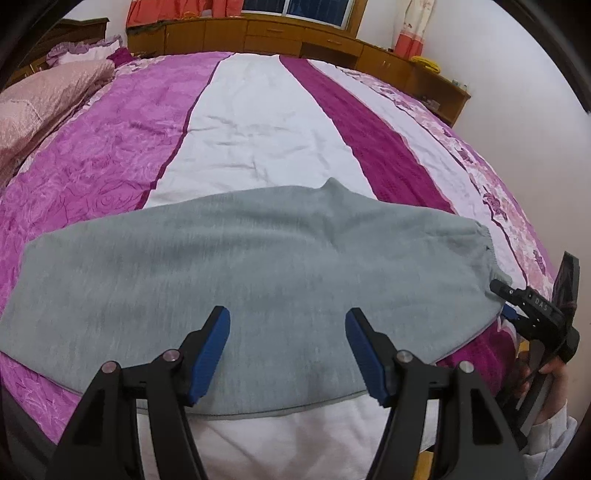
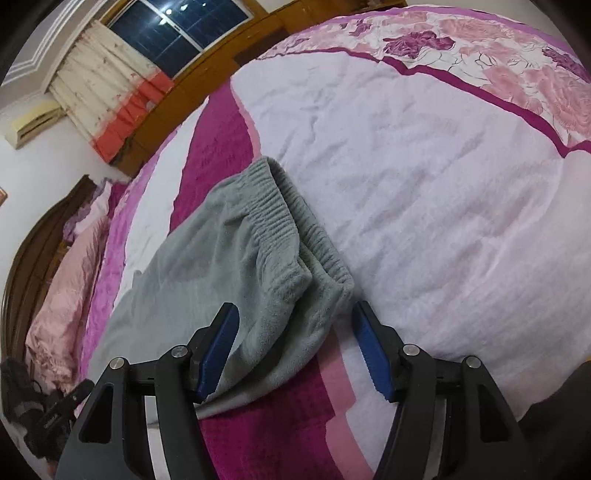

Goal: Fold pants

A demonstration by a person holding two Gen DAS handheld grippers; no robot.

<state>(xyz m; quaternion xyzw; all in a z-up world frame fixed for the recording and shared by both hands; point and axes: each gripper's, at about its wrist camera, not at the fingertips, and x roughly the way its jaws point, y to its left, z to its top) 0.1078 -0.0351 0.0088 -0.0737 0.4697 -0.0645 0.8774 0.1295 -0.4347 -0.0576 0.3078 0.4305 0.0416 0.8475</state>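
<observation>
Nearest the left wrist camera, the left gripper (image 1: 287, 350) hangs with its blue pads (image 1: 210, 354) standing wide apart and nothing between them, poised over the near edge of the grey pants (image 1: 240, 266). In the right wrist view the right gripper (image 2: 295, 347) also stands with its fingers spread; the corner of the waistband (image 2: 295, 236) lies between them, the left pad just beside or touching the cloth and the right pad clear of it, so it does not look like a grip. The same gripper shows at the right edge of the left view, its tip at the waistband end, with a person's hand (image 1: 550, 373) behind it. The pants lie flat across the bedspread (image 1: 258, 122), near the front edge of the bed, in one long band running left to right, waistband at the right. The waistband shows two stacked layers, so the lengthwise fold, one leg laid over the other, appears done. The leg ends at the far left are not clearly shown. What seems left is folding the long band across its length, likely once or twice, into a compact stack. Farther off lie a pink quilt (image 1: 40, 99) on the left of the bed, then wooden cabinets (image 1: 258, 33) and a window (image 1: 295, 7) on the far wall.
</observation>
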